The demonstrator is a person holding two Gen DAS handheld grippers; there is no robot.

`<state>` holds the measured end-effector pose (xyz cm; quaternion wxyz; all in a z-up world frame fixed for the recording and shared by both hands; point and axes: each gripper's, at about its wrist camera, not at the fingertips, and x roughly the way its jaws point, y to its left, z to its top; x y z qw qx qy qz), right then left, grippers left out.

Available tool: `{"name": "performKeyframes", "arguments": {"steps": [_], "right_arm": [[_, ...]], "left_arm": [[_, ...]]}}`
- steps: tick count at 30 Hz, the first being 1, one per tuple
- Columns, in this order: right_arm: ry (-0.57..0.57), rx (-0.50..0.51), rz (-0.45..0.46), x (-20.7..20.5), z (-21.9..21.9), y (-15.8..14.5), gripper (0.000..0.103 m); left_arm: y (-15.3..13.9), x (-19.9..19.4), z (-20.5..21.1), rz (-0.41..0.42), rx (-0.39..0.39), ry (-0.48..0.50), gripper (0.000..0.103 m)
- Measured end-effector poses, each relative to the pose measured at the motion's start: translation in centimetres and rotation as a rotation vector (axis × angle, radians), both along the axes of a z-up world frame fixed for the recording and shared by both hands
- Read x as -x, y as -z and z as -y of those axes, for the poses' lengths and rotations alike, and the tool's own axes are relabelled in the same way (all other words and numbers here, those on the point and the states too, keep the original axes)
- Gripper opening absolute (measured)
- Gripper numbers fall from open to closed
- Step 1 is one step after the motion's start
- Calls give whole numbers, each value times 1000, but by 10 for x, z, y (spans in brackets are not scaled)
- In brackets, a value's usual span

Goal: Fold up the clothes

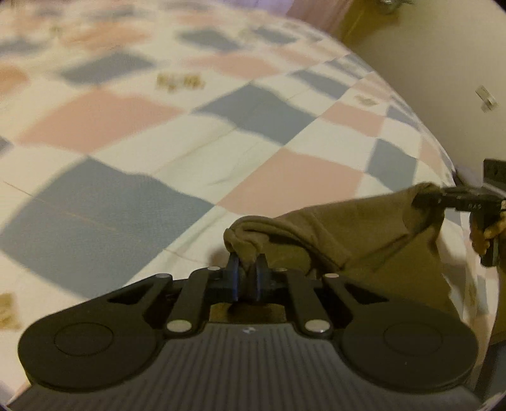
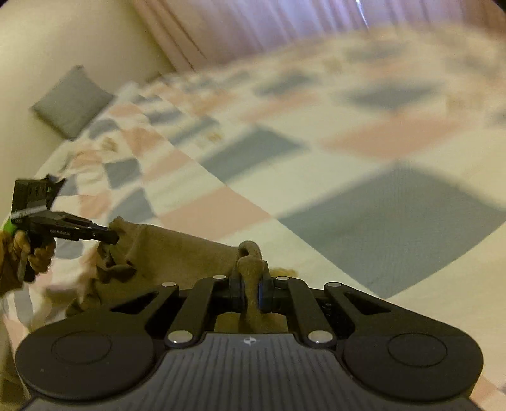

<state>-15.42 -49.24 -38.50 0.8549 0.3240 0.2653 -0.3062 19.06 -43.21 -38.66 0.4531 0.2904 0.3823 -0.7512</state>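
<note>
An olive-brown garment [image 1: 354,227] hangs stretched between both grippers above the bed. My left gripper [image 1: 247,268] is shut on one bunched corner of it, cloth pinched between the blue pads. The right gripper [image 1: 427,199] shows at the right edge of the left wrist view, clamped on the other corner. In the right wrist view my right gripper [image 2: 250,284] is shut on a rolled fold of the garment [image 2: 177,249], and the left gripper [image 2: 109,235] grips the far corner at the left, held by a hand [image 2: 34,253]. The garment's lower part drops out of sight.
A bed with a checked cover [image 1: 259,110] of pink, blue-grey and white squares fills both views. A grey pillow [image 2: 72,101] leans on the cream wall at the bed's far left. Pink curtains [image 2: 284,25] hang behind. The bed's edge [image 1: 442,151] runs along a bare wall.
</note>
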Motion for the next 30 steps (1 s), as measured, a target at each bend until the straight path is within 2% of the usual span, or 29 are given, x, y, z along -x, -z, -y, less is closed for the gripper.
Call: {"name": "performKeyframes", "arguments": {"steps": [4, 8, 11, 12, 14, 16, 17, 19, 20, 21, 22, 23, 26, 28, 30], "right_arm": [[-30, 212, -58, 11, -92, -52, 7], [-30, 309, -154, 20, -198, -78, 7], [-59, 359, -291, 14, -284, -68, 7], [-68, 367, -351, 9, -312, -56, 7], [-65, 365, -462, -4, -358, -25, 8], [-82, 393, -616, -20, -397, 7, 11], [-96, 415, -708, -29, -413, 22, 18], [-126, 490, -874, -38, -442, 43, 33], [-140, 532, -912, -39, -453, 46, 44], [-151, 567, -932, -41, -461, 46, 52], [-161, 602, -952, -42, -469, 45, 56], [-172, 638, -972, -43, -477, 45, 62], [-215, 716, -1036, -42, -483, 52, 64], [-249, 762, -1072, -41, -484, 58, 64], [-296, 801, -1087, -40, -482, 66, 64]], "left_arm": [[-47, 19, -87, 111, 141, 40, 7], [-63, 31, -188, 191, 179, 51, 1], [-48, 33, -264, 224, 169, 95, 1], [-37, 34, -286, 243, 164, 124, 1], [-8, 39, -325, 324, 148, 194, 2], [17, 46, -354, 431, 143, 284, 4], [26, 50, -367, 488, 153, 333, 5], [34, 58, -392, 631, 234, 434, 10], [35, 62, -405, 709, 300, 478, 11], [35, 65, -415, 773, 363, 509, 18], [34, 67, -425, 836, 439, 549, 29], [33, 70, -435, 884, 520, 600, 33], [39, 78, -455, 993, 705, 766, 36], [49, 83, -462, 1035, 761, 875, 39], [63, 87, -464, 1076, 786, 955, 41]]}}
